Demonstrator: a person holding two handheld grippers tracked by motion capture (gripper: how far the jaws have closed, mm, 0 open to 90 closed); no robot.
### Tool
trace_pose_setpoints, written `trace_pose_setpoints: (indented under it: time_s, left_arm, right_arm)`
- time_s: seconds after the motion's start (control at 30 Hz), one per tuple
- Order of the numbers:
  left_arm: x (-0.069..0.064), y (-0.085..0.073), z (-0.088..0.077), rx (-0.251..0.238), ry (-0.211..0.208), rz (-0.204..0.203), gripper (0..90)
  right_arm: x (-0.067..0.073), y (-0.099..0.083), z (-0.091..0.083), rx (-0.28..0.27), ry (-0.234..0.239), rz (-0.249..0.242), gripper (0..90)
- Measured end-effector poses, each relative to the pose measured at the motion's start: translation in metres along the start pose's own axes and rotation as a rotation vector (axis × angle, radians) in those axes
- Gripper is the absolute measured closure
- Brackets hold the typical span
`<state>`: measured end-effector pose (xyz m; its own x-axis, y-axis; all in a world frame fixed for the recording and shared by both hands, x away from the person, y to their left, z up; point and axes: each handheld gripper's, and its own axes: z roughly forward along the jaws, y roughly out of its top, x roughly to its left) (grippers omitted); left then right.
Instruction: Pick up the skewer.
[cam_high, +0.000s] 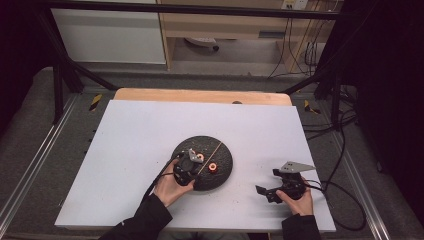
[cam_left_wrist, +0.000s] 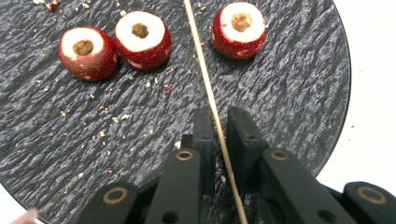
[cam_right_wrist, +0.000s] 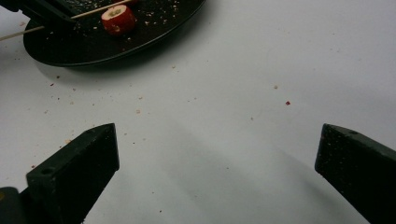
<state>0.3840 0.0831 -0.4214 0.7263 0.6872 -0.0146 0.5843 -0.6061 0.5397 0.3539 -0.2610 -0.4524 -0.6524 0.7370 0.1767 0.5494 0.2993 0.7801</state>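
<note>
Your white table (cam_high: 135, 150) carries a black textured plate (cam_high: 222, 172) near its front edge, slightly right of centre, with crumbs scattered around it. Three cored red fruit pieces (cam_left_wrist: 142, 38) and a wooden skewer (cam_left_wrist: 208, 93) lie on the plate. Your left gripper (cam_left_wrist: 217, 128) holds narrow jaws around the skewer. Your right gripper (cam_right_wrist: 217, 158) rests near the front right corner, jaws wide. Beyond stand wooden shelving (cam_high: 225, 25) and cables (cam_high: 300, 50).

No text, label, brand, number or sign can be read on anything here.
</note>
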Motion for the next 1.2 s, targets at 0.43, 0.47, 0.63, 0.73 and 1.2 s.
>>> trace_pose_setpoints:
  time_s: [0.43,0.47,0.63,0.73,1.2]
  left_arm:
    - [-0.004,0.001,0.000,0.010,0.045,0.011,86.5]
    - [-0.004,0.001,0.000,0.010,0.045,0.011,86.7]
    - [-0.003,0.000,-0.001,0.013,0.043,0.016,87.4]
    - [-0.002,0.000,-0.001,0.016,0.040,0.018,87.5]
    - [0.006,-0.006,-0.011,-0.042,0.021,-0.004,88.0]
  right_arm:
    - [0.000,0.000,0.000,0.004,0.002,0.003,0.6]
    - [0.000,0.000,0.000,0.004,0.002,0.003,0.6]
    - [0.000,0.000,0.000,0.005,0.002,0.004,0.6]
    - [0.000,0.000,0.001,0.004,0.003,0.000,0.6]
    - [0.000,0.000,0.001,0.005,0.001,-0.002,0.6]
